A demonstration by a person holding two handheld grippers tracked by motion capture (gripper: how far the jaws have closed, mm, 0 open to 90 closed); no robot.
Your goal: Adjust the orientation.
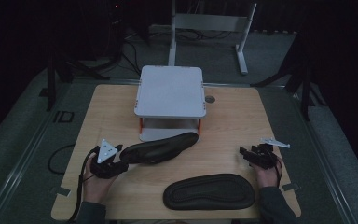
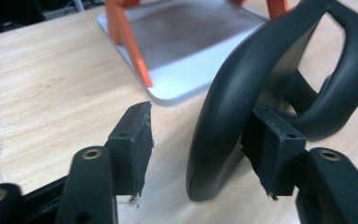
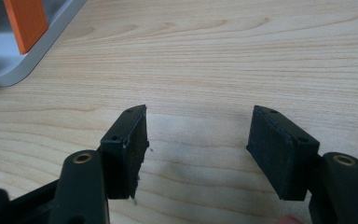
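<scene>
Left gripper (image 1: pixel 116 156) at the lower left, jaws apart around the heel rim of the black shoe (image 1: pixel 161 147) at centre frame, one pad touching it; right gripper (image 1: pixel 248 153), lower right, gapes over bare table (image 1: pixel 233 116).

No brand, label or number can be read on any thing here. On the floor (image 1: pixel 37 135), just beside the left edge of the bench (image 1: pixel 98 107), there is one dark mark that looks like the letters "ID", but it is dim and I cannot read it with certainty.
</scene>
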